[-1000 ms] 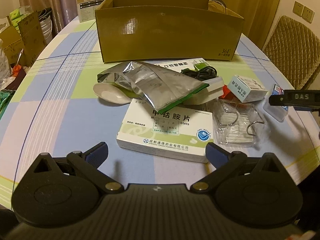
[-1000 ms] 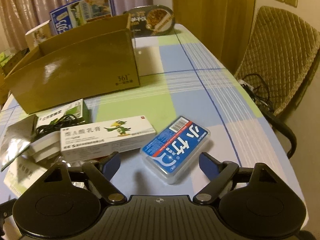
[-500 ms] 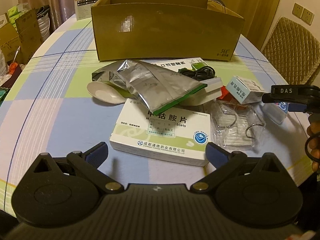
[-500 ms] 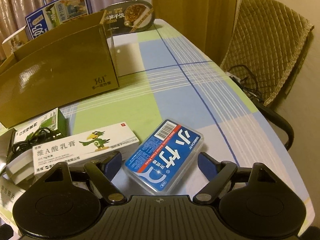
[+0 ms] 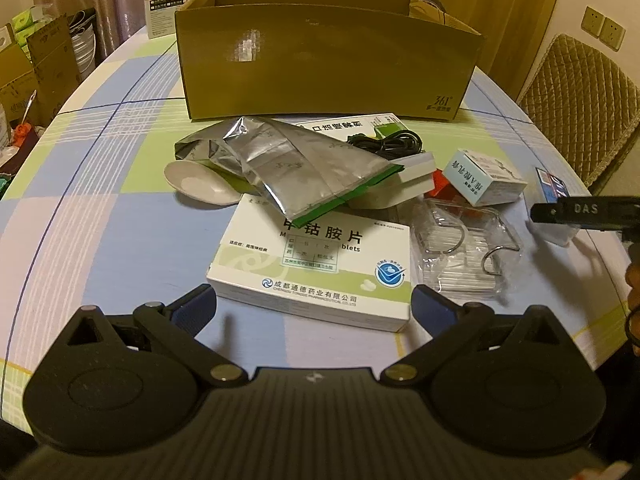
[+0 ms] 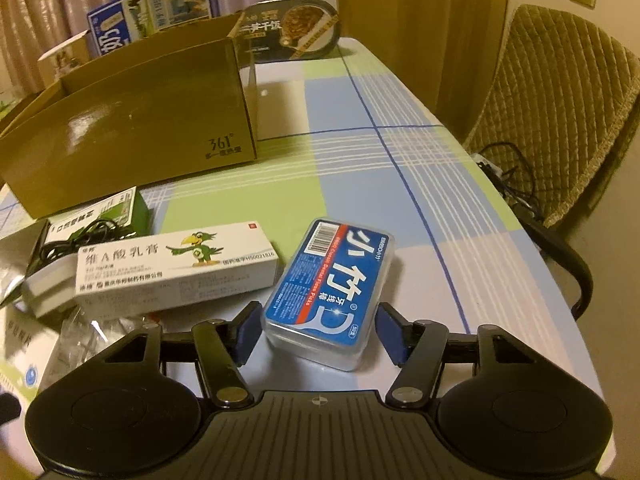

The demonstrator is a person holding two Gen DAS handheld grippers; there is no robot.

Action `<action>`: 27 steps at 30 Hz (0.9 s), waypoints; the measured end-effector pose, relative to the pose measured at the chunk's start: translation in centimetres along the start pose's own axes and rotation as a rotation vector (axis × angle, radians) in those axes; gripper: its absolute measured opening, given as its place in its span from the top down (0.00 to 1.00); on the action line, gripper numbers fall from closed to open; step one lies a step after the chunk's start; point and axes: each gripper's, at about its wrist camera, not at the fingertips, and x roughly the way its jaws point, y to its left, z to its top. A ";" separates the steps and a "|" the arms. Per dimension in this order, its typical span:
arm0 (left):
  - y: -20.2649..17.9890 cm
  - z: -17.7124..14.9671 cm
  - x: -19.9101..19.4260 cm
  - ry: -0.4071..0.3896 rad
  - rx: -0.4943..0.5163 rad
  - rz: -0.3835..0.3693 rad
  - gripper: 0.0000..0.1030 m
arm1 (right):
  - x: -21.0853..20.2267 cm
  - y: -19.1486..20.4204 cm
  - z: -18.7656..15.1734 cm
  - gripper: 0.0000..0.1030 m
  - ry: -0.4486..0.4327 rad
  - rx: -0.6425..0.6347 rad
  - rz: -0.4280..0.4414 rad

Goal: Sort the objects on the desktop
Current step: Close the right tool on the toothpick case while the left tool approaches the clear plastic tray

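Observation:
A blue-labelled clear floss-pick box lies on the checked tablecloth. My right gripper straddles its near end, jaws partly closed with a small gap on each side. My left gripper is open and empty, just in front of a white-and-green medicine box. A silver foil pouch lies across that box. An open brown cardboard box stands behind the pile; it also shows in the right wrist view. The right gripper shows at the right edge of the left wrist view.
A white ointment carton, black cable, white spoon, clear bag of hooks and small blue-white carton lie among the pile. A padded chair stands right of the table edge. Food packages stand behind the cardboard box.
My right gripper has moved forward around the floss-pick box and its jaws have narrowed toward it. My left gripper has edged closer to the medicine box, still open.

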 end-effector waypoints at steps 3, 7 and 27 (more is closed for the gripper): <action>0.0 0.0 0.0 -0.004 -0.009 0.004 0.01 | -0.4 -0.1 -0.3 0.43 0.004 -0.027 -0.009; -0.2 -0.1 0.0 -0.004 -0.011 0.000 0.01 | -0.5 -0.3 -0.3 0.31 -0.009 -0.013 -0.028; -0.5 0.6 1.8 -0.002 -0.009 0.037 0.01 | 0.5 -0.2 0.0 0.43 0.007 -0.007 -0.012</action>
